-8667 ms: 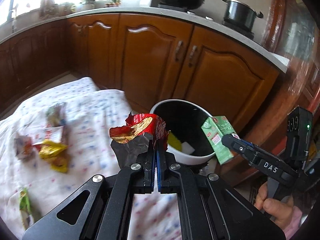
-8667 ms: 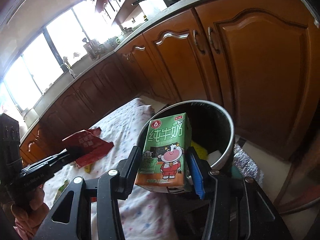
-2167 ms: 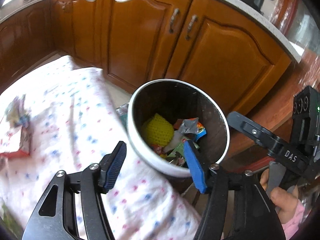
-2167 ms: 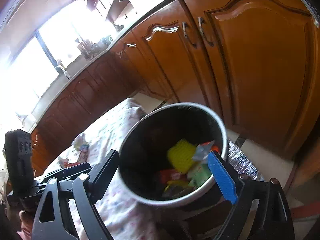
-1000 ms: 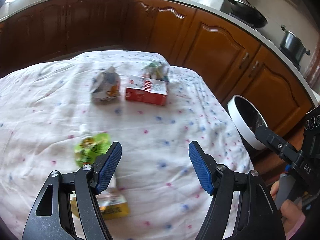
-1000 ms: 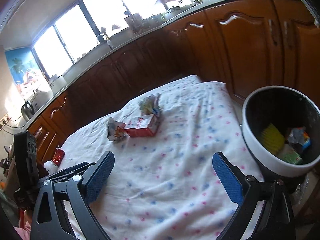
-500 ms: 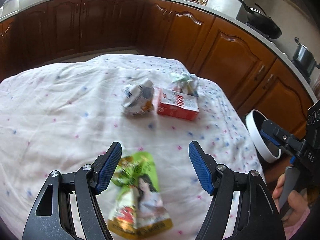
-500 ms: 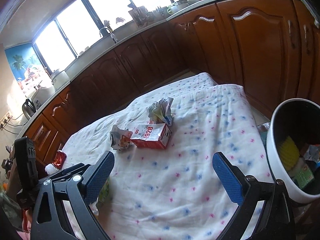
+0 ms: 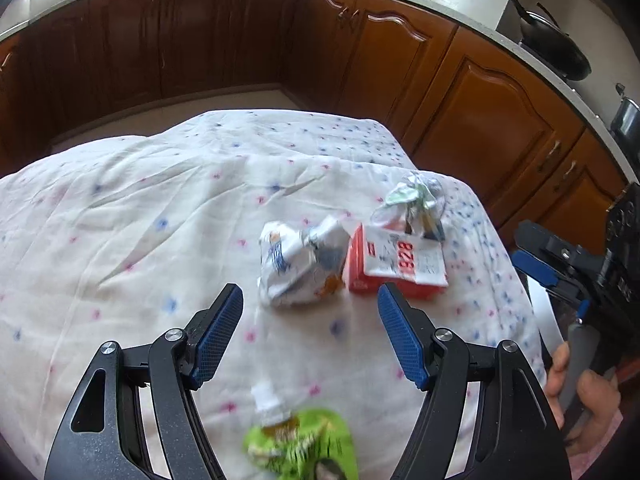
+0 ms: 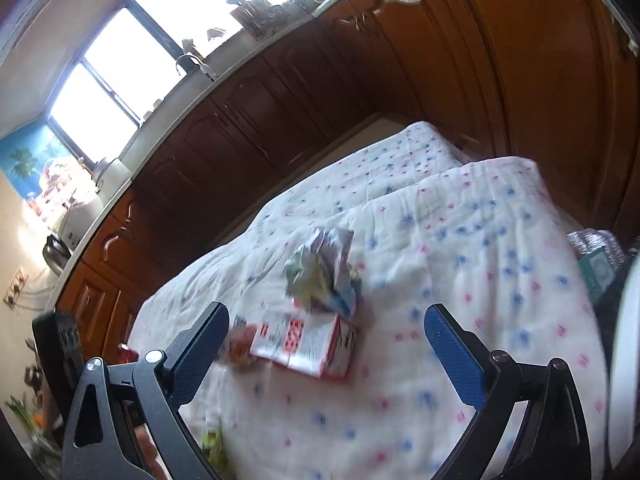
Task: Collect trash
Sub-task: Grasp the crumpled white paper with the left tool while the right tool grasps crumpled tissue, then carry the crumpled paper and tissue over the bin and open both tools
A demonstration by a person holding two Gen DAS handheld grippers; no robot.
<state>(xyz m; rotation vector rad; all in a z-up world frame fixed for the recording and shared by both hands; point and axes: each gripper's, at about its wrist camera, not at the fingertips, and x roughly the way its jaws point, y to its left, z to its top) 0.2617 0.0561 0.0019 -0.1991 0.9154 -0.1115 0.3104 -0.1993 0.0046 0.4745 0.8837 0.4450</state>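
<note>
Trash lay scattered on a table under a white cloth (image 9: 132, 216) dotted pink and blue, kitchen cabinets (image 9: 472, 112) behind. Largest piece: a red-and-white carton (image 9: 396, 266), flat on its side near the far right corner, long axis running across the left camera's view. Touching its left end, a crumpled white wrapper (image 9: 298, 266). Just behind the carton, a balled-up pale wrapper (image 9: 414, 200). Nearest the person, a green drink pouch (image 9: 304, 446), cap pointing away, blurred.

White bin rim (image 10: 624, 340) showed at the table's right edge, well apart from the pieces.

Left gripper (image 9: 310, 330) stood wide open, nothing between the fingers. Crumpled white wrapper lay straight ahead of it, just beyond the tips; pouch sat beneath and behind the tips.

Right gripper (image 10: 336, 350) also wide open and empty. From its own camera the carton (image 10: 308, 344) lay framed between the fingers, slightly beyond, long axis roughly across the opening.

Judgement: each hand had its own target lined up, left nearer the crumpled wrapper, right nearer the carton. Carton's length across the jaws would likely want a turn of the wrist to span its narrow side.
</note>
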